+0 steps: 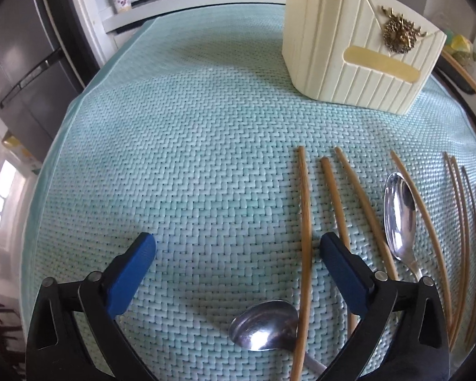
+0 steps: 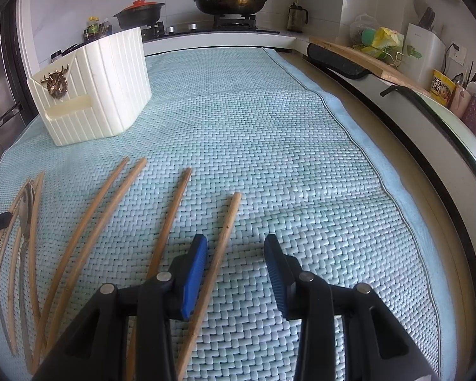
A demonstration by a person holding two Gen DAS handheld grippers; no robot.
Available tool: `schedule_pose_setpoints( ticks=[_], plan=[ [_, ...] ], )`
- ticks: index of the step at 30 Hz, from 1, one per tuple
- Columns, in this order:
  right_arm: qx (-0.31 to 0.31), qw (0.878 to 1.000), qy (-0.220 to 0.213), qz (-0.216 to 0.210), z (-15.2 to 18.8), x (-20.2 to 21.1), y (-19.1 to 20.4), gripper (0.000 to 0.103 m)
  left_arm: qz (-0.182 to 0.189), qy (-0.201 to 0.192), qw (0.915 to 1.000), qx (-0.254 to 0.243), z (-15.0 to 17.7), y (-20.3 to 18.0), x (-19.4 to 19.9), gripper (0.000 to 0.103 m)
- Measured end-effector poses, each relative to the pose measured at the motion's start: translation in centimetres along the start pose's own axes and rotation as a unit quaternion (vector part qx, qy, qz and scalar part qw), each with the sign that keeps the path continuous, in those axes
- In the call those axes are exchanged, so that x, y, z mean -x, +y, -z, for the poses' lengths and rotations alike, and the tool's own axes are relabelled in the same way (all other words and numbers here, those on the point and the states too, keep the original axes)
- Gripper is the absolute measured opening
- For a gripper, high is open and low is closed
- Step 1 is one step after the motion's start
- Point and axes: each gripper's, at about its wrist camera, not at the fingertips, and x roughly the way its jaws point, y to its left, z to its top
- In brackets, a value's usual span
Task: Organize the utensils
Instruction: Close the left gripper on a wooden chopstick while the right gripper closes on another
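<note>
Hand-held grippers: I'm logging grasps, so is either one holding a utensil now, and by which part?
Nothing is held. The left hand-held gripper is open over the mat; the right hand-held gripper is open, with a chopstick lying between its fingers, ungripped.

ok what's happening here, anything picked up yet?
Nothing picked up yet. A person holds both grippers over the woven mat. The left gripper is open above a spoon and a chopstick. The right gripper is open around the rightmost chopstick. The white utensil holder stands at the far side; the other utensils lie loose.
</note>
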Motion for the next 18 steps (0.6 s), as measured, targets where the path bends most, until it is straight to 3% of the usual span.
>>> schedule_pose_setpoints(
  ticks=[6,18],
  plan=[
    [0.000,1.000,0.000,0.000,0.1,0.0,0.1,0.038,-0.002,-0.052,0.9986,-0.001,0.6,0.0,0.0,0.103],
    [-0.002,1.000,0.000,-0.003,0.1,0.0,0.1,0.038,0.003,-0.056,0.9984,0.008,-0.7,0.7,-0.8,0.103]
  ],
)
